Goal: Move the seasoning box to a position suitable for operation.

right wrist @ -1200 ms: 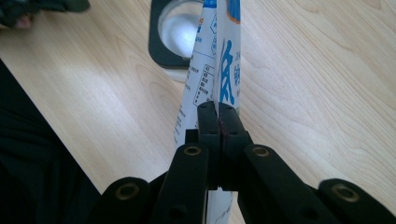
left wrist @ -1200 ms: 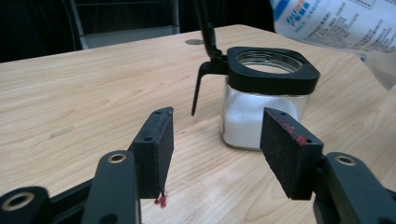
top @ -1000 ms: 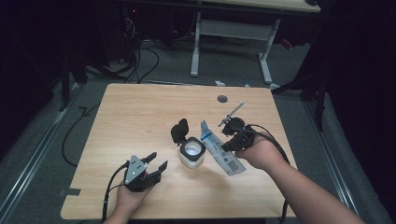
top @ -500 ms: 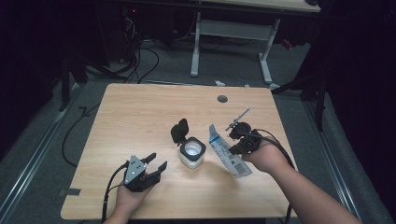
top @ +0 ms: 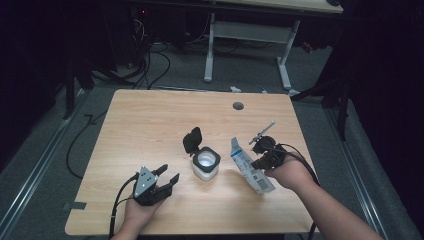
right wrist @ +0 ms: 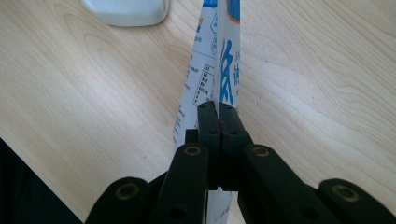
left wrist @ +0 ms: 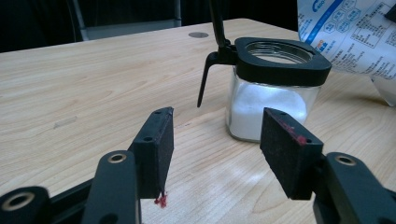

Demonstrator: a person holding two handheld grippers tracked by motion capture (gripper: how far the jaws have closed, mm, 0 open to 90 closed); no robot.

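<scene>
1. The right gripper [top: 260, 156] has its jaws squeezed tight on a thin white and blue packet [top: 251, 171]. The packet hangs just beside the jar [top: 205, 165], low over the table [top: 150, 120].
2. The pinch is only on a thin edge. If the packet slips, it could drop and spill.
3. The jar is glass, half full of white powder, and its black lid [top: 192, 140] stands flipped open. A bump from the packet could tip it or knock powder out.
4. The left gripper [top: 164, 180] rests wide open with nothing in it, near the jar but not touching. Nothing steadies the jar.
</scene>
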